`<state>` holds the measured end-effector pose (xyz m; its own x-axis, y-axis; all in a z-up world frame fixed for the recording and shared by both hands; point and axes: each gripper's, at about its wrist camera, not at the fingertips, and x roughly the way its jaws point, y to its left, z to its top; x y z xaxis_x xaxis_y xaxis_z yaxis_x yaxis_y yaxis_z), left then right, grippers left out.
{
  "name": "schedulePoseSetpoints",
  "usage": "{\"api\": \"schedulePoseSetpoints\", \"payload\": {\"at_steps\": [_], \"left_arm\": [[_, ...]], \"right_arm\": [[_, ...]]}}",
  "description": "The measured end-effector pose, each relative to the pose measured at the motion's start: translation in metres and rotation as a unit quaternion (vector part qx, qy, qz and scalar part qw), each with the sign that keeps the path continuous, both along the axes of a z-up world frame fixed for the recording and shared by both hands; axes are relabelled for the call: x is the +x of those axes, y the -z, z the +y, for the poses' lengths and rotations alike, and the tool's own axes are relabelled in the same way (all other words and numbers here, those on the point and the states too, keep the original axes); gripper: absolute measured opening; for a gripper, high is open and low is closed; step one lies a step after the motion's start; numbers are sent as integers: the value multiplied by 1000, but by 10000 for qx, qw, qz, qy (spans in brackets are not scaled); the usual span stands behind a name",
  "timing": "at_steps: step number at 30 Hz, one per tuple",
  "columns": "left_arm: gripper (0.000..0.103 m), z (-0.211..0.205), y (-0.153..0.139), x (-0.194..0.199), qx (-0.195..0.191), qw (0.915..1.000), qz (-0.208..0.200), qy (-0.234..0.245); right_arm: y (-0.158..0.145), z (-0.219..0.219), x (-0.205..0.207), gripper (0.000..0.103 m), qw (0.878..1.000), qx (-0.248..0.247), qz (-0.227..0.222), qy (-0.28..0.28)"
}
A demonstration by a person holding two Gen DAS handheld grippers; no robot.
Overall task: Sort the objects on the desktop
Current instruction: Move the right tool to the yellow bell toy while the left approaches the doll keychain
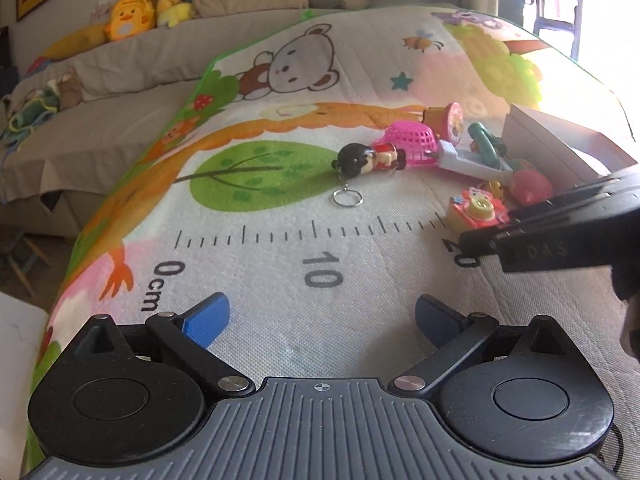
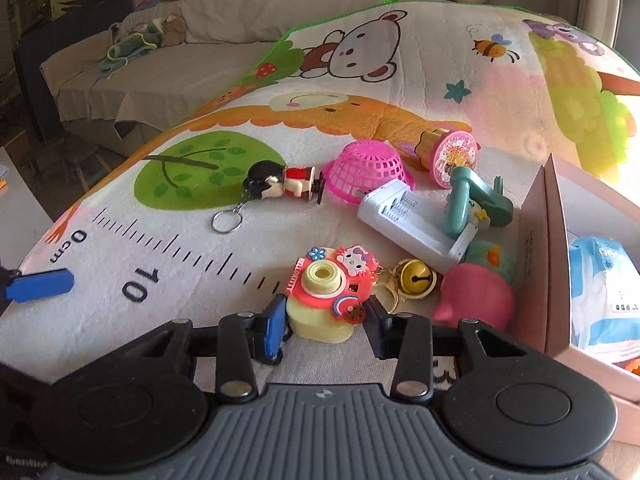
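The left tongs [image 1: 322,316] stand wide open over the printed play mat [image 1: 280,208], holding nothing. Ahead lies a doll keychain [image 1: 370,159] beside a pink basket [image 1: 408,138] — the right tongs [image 1: 486,232] reach toward a toy camera [image 1: 476,210].

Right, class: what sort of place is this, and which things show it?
Probably a home living room or playroom: a cartoon play mat strewn with small toys, a covered sofa behind it, and plush toys lined along its back.
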<state>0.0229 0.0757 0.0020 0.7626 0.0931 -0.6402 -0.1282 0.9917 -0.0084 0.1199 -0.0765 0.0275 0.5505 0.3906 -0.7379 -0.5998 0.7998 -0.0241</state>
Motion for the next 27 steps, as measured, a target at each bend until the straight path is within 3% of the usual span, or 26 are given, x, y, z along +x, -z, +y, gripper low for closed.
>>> {"api": "schedulePoseSetpoints", "payload": {"at_steps": [6, 9, 11, 13, 14, 21, 27], "left_arm": [[102, -3, 1, 2, 72, 10000, 58, -27], [102, -5, 1, 3, 148, 9999, 80, -35], [103, -6, 1, 4, 213, 9997, 88, -49], [103, -7, 1, 3, 260, 9996, 82, -56], [103, -7, 1, 3, 269, 9996, 79, -56], [103, -3, -6, 16, 27, 9999, 15, -122], [103, -15, -20, 74, 140, 9997, -216, -58]], "right_arm": [[-3, -48, -53, 41, 9996, 129, 104, -234], [-2, -75, -71, 41, 9999, 66, -123, -76], [0, -90, -79, 47, 9987, -112, -479, 143], [3, -100, -84, 68, 9949, -302, -886, 368], [5, -105, -83, 71, 9938, -304, -959, 474], [8, -119, -71, 81, 9945, 197, -694, 759], [8, -127, -71, 87, 9931, 429, -662, 866]]}}
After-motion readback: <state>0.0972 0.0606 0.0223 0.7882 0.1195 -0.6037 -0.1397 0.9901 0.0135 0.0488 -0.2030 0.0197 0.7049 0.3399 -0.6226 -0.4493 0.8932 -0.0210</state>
